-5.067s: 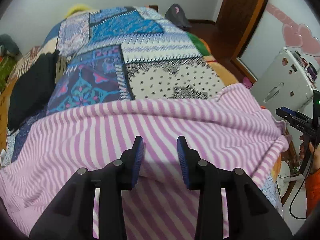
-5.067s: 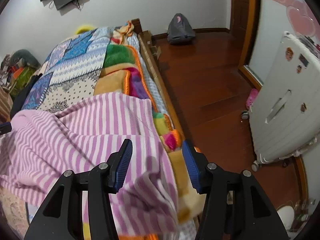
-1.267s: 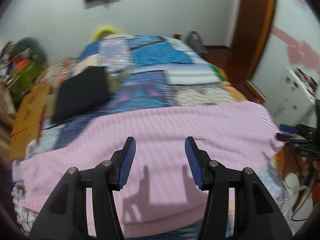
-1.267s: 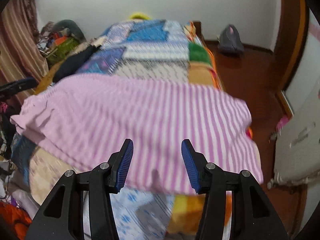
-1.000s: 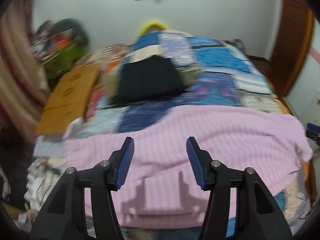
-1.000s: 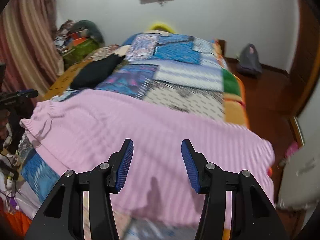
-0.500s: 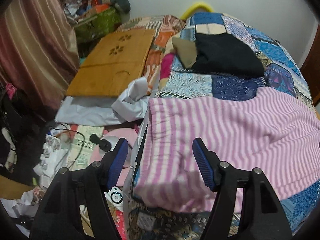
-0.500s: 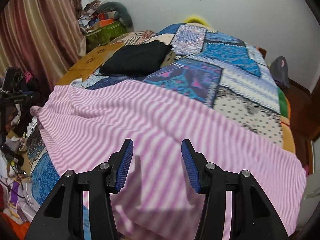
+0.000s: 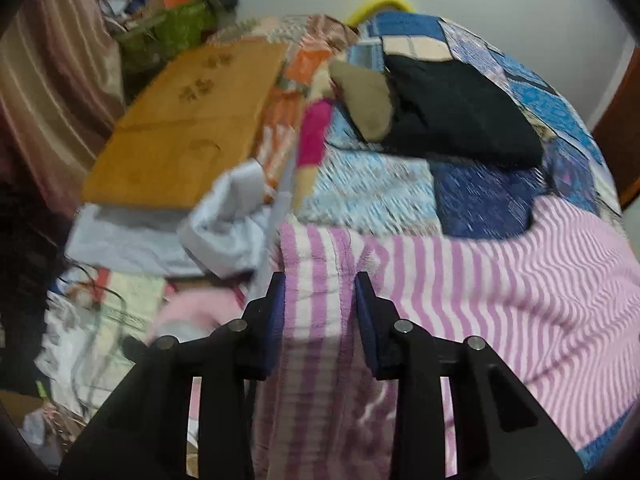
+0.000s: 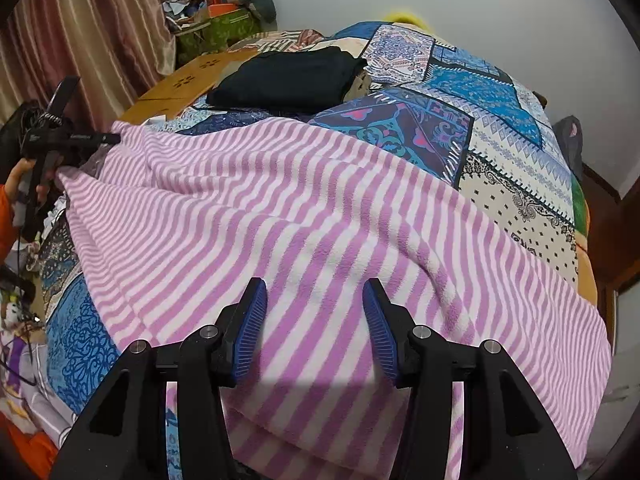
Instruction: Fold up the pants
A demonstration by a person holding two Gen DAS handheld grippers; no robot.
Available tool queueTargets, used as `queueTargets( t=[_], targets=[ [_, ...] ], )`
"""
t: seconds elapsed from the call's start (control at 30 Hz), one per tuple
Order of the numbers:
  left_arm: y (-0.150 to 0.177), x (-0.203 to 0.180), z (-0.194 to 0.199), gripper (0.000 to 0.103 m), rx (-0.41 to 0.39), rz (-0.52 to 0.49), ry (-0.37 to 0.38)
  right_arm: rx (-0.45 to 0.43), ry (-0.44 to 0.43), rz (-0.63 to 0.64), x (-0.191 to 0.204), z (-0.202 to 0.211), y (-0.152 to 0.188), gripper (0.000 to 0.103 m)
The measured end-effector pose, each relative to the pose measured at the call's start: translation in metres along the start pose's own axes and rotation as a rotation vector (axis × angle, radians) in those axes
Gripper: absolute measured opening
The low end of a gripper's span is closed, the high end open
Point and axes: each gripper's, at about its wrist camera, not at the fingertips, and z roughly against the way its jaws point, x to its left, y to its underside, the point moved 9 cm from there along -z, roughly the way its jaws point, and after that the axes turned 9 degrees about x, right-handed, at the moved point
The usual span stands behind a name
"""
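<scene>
Pink-and-white striped pants [image 10: 320, 216] lie spread across the bed's patchwork quilt [image 10: 500, 120]. My left gripper [image 9: 320, 308] is at their left end [image 9: 316, 264], pointing steeply down. Its jaws are closing with the striped corner between the blue pads, and I see no firm pinch. The right wrist view shows this left gripper [image 10: 80, 138] at the far left, its tip at the pants' corner, with a person's hand [image 10: 20, 184] on its grip. My right gripper [image 10: 314, 320] hovers open over the middle of the pants near the front edge, holding nothing.
A folded black garment [image 10: 288, 80] lies on the quilt behind the pants. A wooden board [image 9: 188, 128], a pale grey cloth [image 9: 224, 232] and floor clutter with cables [image 9: 88, 320] sit left of the bed. A curtain [image 10: 80, 32] hangs at the far left.
Both grippers have swept left along the pants. The left one has dropped onto the pants' left end, and its jaws have narrowed around the corner. The right gripper's jaws stand as wide as before.
</scene>
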Motion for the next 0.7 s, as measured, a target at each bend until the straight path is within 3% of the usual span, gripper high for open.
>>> queueTargets(
  t=[0.07, 0.17, 0.3, 0.37, 0.47, 0.63, 0.7],
  targets=[
    [-0.014, 0.006, 0.006, 0.033, -0.030, 0.012, -0.034, 0.002, -0.003, 0.000, 0.001, -0.001, 0.001, 0.048],
    [-0.023, 0.008, 0.001, 0.033, -0.014, -0.004, -0.059, 0.001, -0.001, -0.003, 0.004, 0.000, 0.004, 0.049],
    [-0.017, 0.012, 0.003, 0.037, 0.021, 0.019, -0.020, 0.000, -0.003, -0.011, 0.005, 0.002, 0.007, 0.049],
    [-0.012, 0.018, 0.017, 0.046, 0.001, 0.040, -0.015, 0.002, -0.002, -0.016, 0.005, 0.003, 0.007, 0.049],
    [0.005, 0.028, 0.042, 0.055, -0.034, 0.039, -0.021, 0.006, 0.010, -0.008, 0.007, 0.005, 0.007, 0.049],
    [0.046, 0.038, 0.061, 0.065, -0.024, 0.038, 0.011, 0.003, 0.018, 0.004, 0.012, 0.008, 0.010, 0.049],
    [0.064, 0.043, 0.065, 0.065, -0.023, 0.045, 0.019, 0.002, 0.019, -0.001, 0.013, 0.008, 0.011, 0.049]
  ],
)
